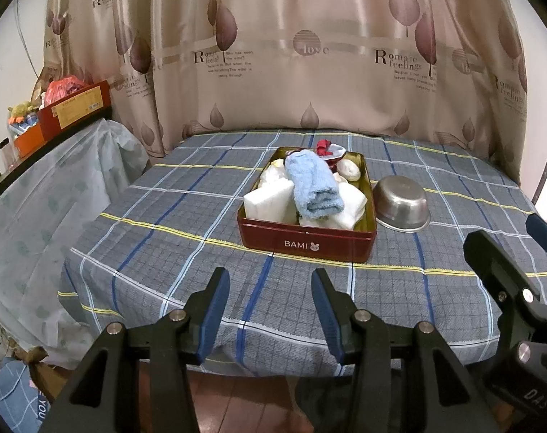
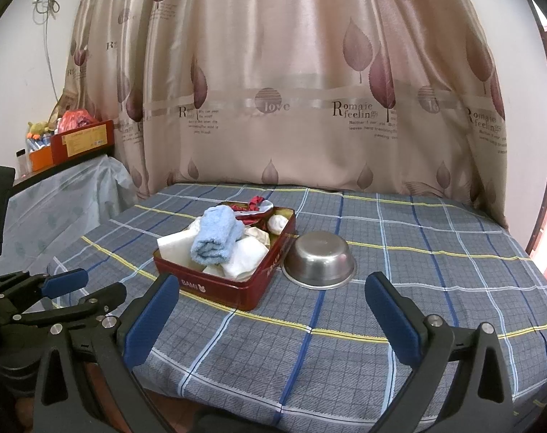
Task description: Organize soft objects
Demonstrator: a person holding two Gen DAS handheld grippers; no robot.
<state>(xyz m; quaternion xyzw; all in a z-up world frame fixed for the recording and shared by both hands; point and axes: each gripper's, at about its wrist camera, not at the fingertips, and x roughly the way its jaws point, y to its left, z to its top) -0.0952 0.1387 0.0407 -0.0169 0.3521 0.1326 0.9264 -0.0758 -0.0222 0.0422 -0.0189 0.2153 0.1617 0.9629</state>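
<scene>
Nearest the cameras, both tongs are held spread and empty above the near edge of the desk: the left tongs with a moderate gap, the right tongs wider. Farther back, the red BAMI tin is seen heaped with soft things: a rolled blue towel on top, white folded cloths beneath, a pale round piece and a red-and-white fabric item at the far end. An upturned steel bowl is set just beside the tin's right wall. Such a scene would be left equally by a finished tidy-up or by a heap awaiting sorting. Should anything be lifted, the towel roll is best pinched across its middle so that it is kept from unrolling.
</scene>
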